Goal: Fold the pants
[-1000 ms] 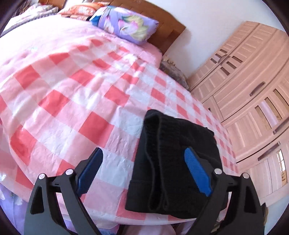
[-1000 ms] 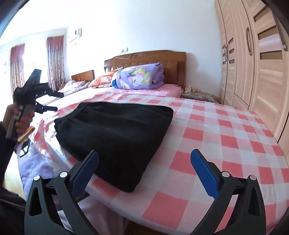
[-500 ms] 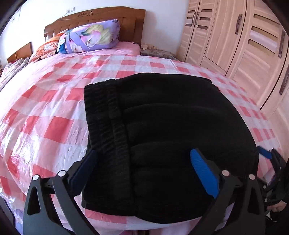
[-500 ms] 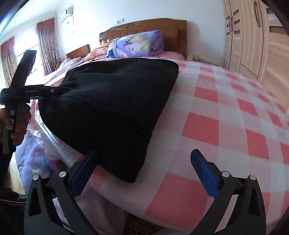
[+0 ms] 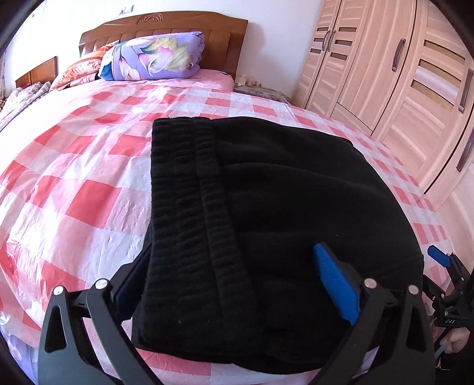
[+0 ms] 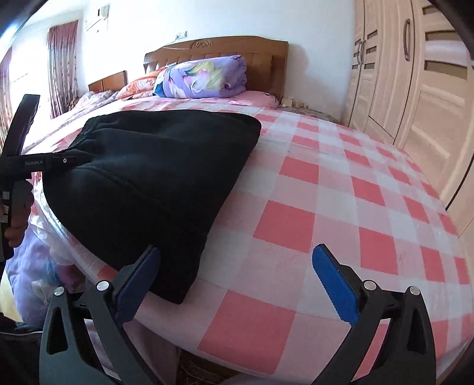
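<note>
1. Pants (image 5: 281,207), black and folded into a thick rectangular stack, lie on the near part of the bed (image 5: 74,183), reaching its near edge; we see the ribbed waistband along the stack's left side in the left wrist view.
2. We note the left gripper (image 5: 237,290) spread wide over the stack's near end. Its left finger sits just beside or under the waistband edge, its right finger (image 5: 336,284) over the cloth; the pads press on nothing.
3. We note the right gripper (image 6: 237,284) also wide open, at the stack's right near corner. Its left finger is at the cloth's edge, its right finger (image 6: 334,284) over bare sheet. Nothing is gripped.
4. Bed sheet: pink and white check.
5. Farther off, a purple floral quilt (image 5: 154,59) lies against the wooden headboard (image 5: 166,26); a pale wardrobe (image 5: 400,83) stands to the right.
</note>
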